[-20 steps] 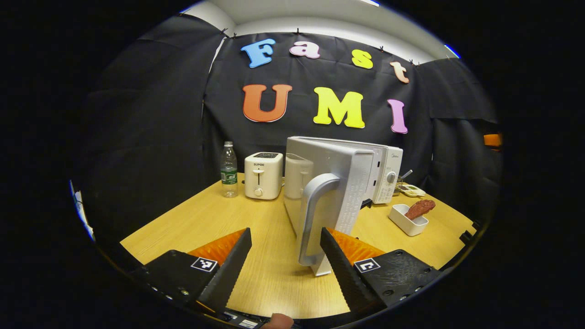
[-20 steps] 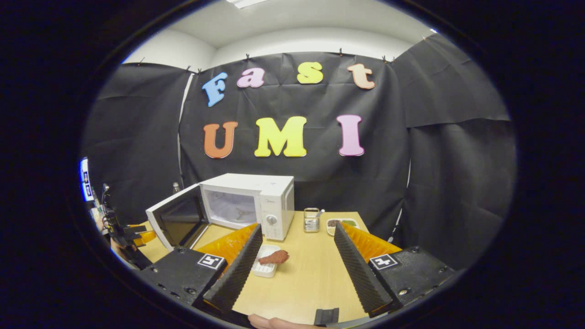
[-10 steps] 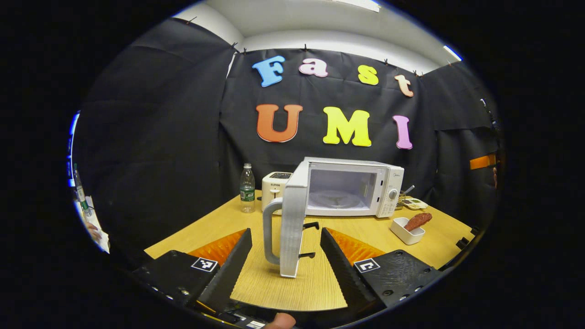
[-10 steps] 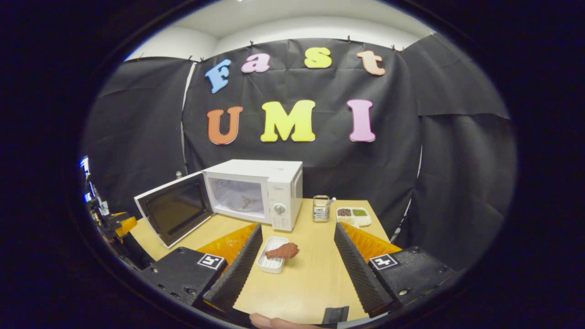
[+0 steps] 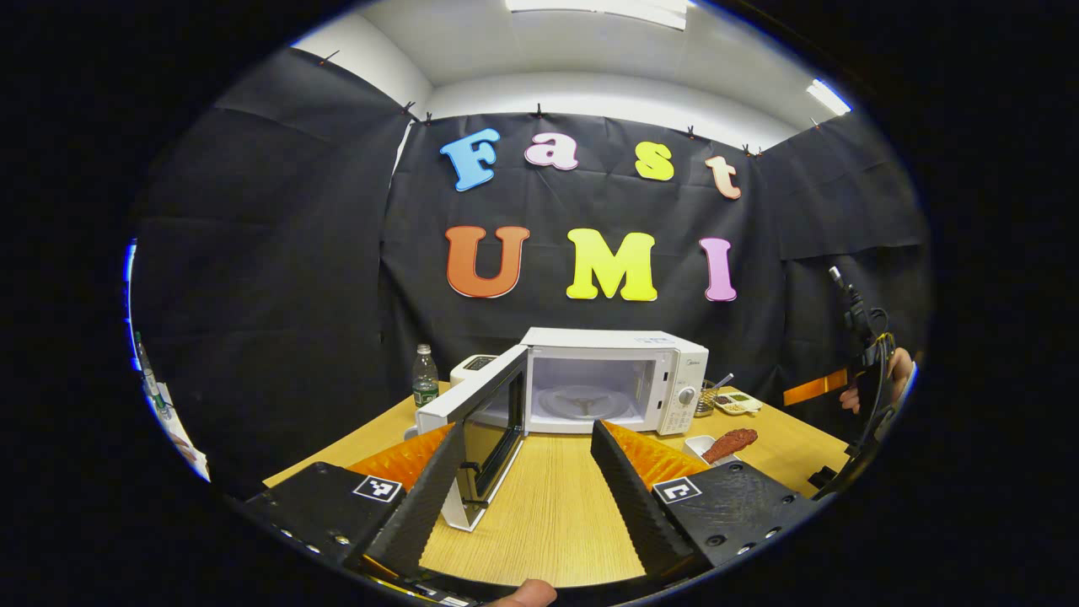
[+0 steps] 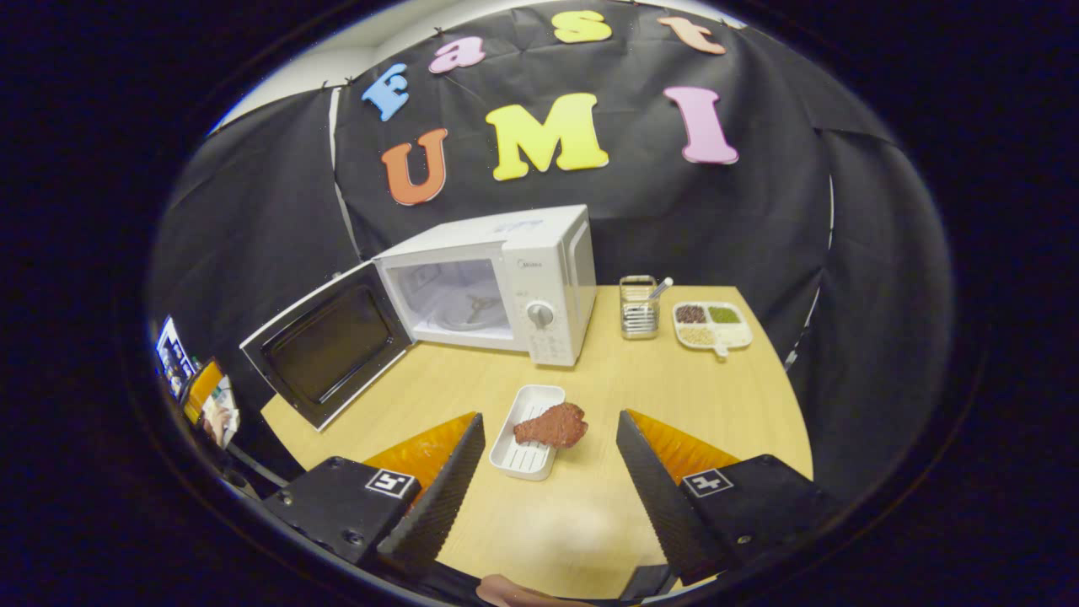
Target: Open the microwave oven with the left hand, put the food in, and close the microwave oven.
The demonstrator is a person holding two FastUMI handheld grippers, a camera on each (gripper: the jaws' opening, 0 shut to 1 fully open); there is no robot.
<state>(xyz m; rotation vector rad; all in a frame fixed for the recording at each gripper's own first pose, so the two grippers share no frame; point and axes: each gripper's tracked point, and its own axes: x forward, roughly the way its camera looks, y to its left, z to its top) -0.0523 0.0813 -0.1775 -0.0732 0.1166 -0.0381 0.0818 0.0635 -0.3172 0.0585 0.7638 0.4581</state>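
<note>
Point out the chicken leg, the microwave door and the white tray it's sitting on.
chicken leg [image 6: 552,425], right gripper view, on its meaty middle.
microwave door [image 6: 324,343], right gripper view, on the dark window pane.
white tray [image 6: 524,457], right gripper view, on its bare ridged floor.

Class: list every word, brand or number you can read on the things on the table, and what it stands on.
Brand mark on the microwave, above its dial: too small to read.
Keypad under the dial: blurred.
Label on the water bottle: too small to read.

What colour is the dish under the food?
White dish; clearest in the right gripper view.
</note>
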